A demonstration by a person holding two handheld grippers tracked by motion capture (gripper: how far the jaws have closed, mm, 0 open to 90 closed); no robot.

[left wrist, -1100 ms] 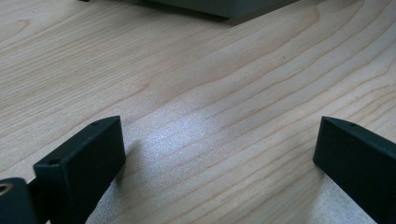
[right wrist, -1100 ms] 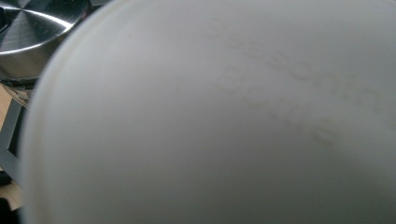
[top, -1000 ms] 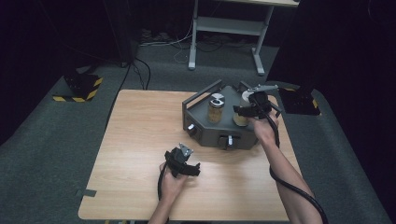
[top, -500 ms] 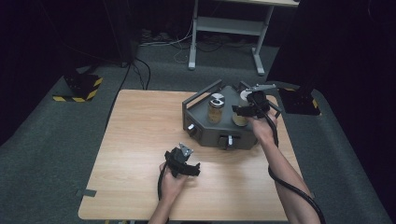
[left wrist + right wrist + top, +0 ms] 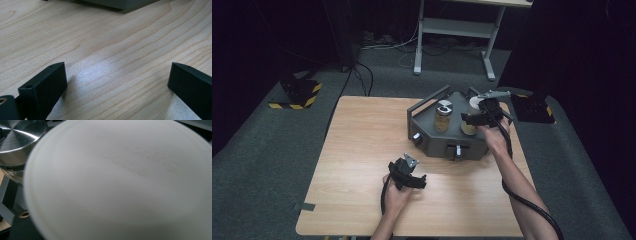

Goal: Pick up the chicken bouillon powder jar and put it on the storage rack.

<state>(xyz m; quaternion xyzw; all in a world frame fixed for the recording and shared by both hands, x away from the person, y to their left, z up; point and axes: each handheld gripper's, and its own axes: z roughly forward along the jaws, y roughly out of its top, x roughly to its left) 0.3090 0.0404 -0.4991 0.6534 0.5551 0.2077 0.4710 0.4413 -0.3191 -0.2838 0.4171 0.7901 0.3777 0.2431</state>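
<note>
table (image 5: 362,150) of pale wood lay under both hands, with a dark grey tray (image 5: 432,142) standing on its far right part. the left gripper (image 5: 408,172) rested low over bare wood, just in front of the tray's near wall and a little to its left; in the left gripper view its two black jaws stood wide apart, with nothing but wood grain between them and the tray's edge ahead at the top.

the right gripper (image 5: 476,118) hung over the tray's right side, right at the white-lidded jar (image 5: 470,117) (the jar stood upright inside the tray). in the right gripper view that jar's white lid (image 5: 120,182) sat blurred and very close ahead of the camera, hiding the jaws. those jaws had just been opening, yet whether the pads pressed on the jar could not be told. beside it, towards the left gripper, stood a metal-lidded jar (image 5: 442,116), also upright in the tray, its shiny lid (image 5: 17,135) showing at the upper left corner of the right gripper view. the two jars stood near each other but apart.
</note>
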